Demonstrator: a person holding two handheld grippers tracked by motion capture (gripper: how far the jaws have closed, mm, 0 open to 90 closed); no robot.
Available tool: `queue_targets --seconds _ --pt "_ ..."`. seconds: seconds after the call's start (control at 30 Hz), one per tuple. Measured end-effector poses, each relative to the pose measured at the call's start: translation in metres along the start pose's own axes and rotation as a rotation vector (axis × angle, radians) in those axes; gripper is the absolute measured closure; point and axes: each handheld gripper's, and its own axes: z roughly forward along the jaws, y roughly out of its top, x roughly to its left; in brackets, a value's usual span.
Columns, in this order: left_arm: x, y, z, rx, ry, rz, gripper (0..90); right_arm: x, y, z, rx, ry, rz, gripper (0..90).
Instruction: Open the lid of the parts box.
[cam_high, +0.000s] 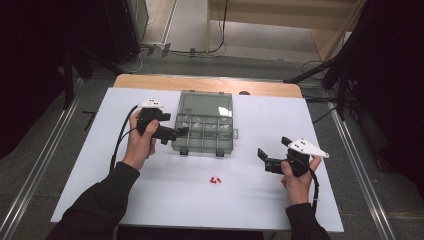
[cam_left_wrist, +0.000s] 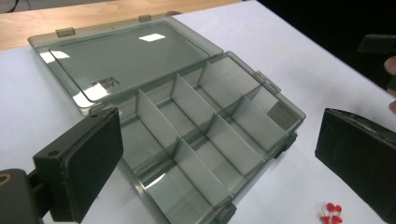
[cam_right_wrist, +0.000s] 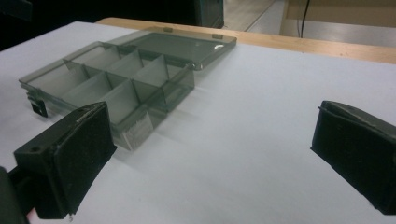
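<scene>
The open box (cam_high: 205, 131) lies at the worktop's (cam_high: 260, 200) centre, its lid flat toward 12 o'clock. The beads (cam_high: 215, 179) lie at its 6 o'clock, apart. The left gripper (cam_high: 177, 132) touches its 9 o'clock edge; the right gripper (cam_high: 267, 155) sits at 4 o'clock.

Smoky compartment box (cam_high: 205, 131) lies open; red bits (cam_high: 216, 179), perhaps pins, nearby

The white table (cam_high: 250, 200) is lit evenly from above, while the surroundings are left dark. Bright glare patches are seen on the open lid (cam_left_wrist: 121, 60) of the box. Soft shadows are cast beside it. The near jaws appear slightly blurred, perhaps out of focus.
</scene>
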Motion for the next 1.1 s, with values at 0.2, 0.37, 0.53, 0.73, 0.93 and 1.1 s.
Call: queue_targets --seconds 0.2,0.37,0.53,0.73,0.93,1.1 --pt "-0.010 -0.004 0.002 0.011 -0.018 0.023 0.1 -0.006 -0.012 -0.017 -0.008 -0.014 0.013 0.0" --pt "-0.018 -0.007 0.002 0.029 -0.034 0.040 0.1 -0.010 -0.019 -0.030 -0.008 -0.036 0.004 0.0" --pt "-0.027 -0.010 0.002 0.041 -0.054 0.047 0.1 -0.011 -0.023 -0.041 -0.010 -0.041 -0.009 0.0" --pt "-0.035 -0.012 0.003 0.047 -0.075 0.058 0.1 -0.014 -0.029 -0.056 -0.015 -0.052 -0.007 0.0" --pt "-0.041 -0.012 0.006 0.049 -0.084 0.065 0.1 -0.017 -0.036 -0.064 -0.007 -0.062 -0.003 0.0" --pt "-0.048 -0.013 0.011 0.058 -0.096 0.069 0.1 -0.019 -0.041 -0.070 -0.008 -0.068 -0.004 0.0"
